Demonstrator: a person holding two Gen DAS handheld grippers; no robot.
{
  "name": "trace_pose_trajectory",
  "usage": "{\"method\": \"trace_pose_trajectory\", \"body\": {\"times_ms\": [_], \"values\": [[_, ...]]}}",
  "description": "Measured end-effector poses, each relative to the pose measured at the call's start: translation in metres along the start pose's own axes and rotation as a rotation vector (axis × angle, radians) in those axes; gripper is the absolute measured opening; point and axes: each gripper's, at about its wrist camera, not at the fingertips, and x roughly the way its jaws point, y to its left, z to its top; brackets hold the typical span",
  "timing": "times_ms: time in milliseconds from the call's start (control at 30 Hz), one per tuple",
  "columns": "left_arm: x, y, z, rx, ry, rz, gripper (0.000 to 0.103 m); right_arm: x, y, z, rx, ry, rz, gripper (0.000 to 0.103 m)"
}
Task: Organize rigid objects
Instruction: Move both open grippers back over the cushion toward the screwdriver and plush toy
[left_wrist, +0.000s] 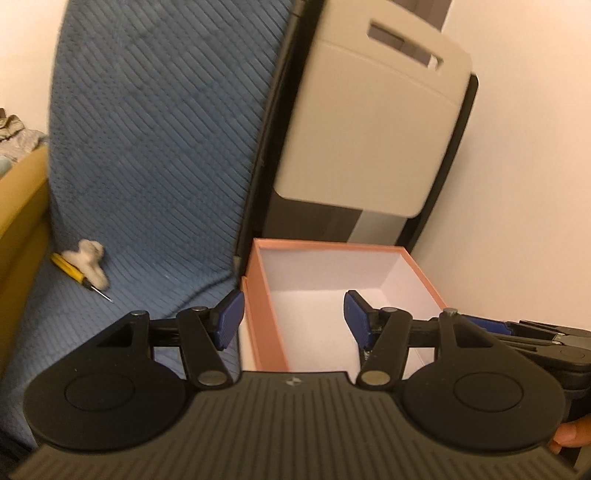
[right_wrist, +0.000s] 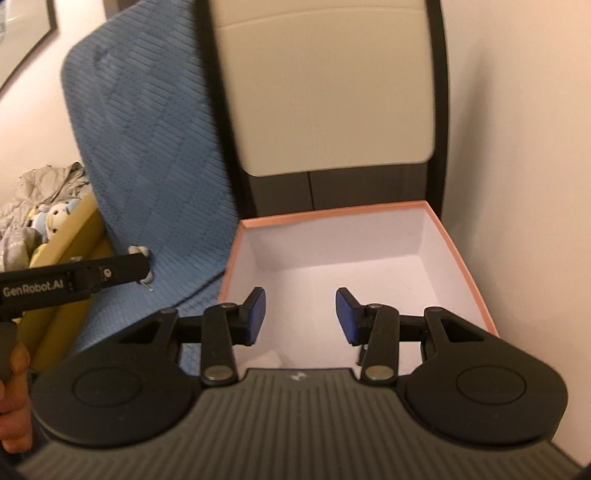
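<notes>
An open pink box (left_wrist: 325, 244) with a white inside stands on a blue quilted cover (left_wrist: 155, 147). My left gripper (left_wrist: 293, 317) hangs open over the box's left wall, nothing between its blue pads. In the right wrist view my right gripper (right_wrist: 301, 315) is open above the box (right_wrist: 332, 213), empty too. A small white thing (right_wrist: 267, 358) lies at the box's near wall, partly hidden. Left of the box, on the cover, lie a yellow screwdriver (left_wrist: 70, 267) and a white hair clip (left_wrist: 90, 260). Each gripper shows side-on in the other's view: left gripper (right_wrist: 140, 266), right gripper (left_wrist: 480, 325).
A beige and black folded case (left_wrist: 369, 129) stands upright right behind the box. A pale wall (left_wrist: 524, 184) runs close along the box's right side. At the far left stands a yellow bin (right_wrist: 79, 229) with soft toys and cloth.
</notes>
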Motion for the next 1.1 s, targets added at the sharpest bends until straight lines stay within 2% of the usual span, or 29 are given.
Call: {"method": "trace_pose_trajectory", "body": {"times_ms": [233, 400, 733, 933, 1100], "values": [[-0.036, 0.050, 0.008, -0.039, -0.070, 0.035, 0.065, 0.000, 0.041, 0.006, -0.035, -0.035, 0.036, 0.045], [-0.045, 0.081, 0.003, -0.044, -0.097, 0.087, 0.065, 0.005, 0.068, 0.006, -0.050, -0.054, 0.068, 0.045], [-0.035, 0.130, -0.017, -0.079, -0.111, 0.138, 0.065, 0.042, 0.107, -0.011, -0.079, -0.035, 0.108, 0.045], [-0.019, 0.151, -0.040, -0.059, -0.081, 0.208, 0.065, 0.070, 0.126, -0.032, -0.091, 0.002, 0.139, 0.045], [-0.012, 0.173, -0.057, -0.094, -0.077, 0.221, 0.065, 0.087, 0.139, -0.046, -0.099, 0.016, 0.153, 0.045]]}}
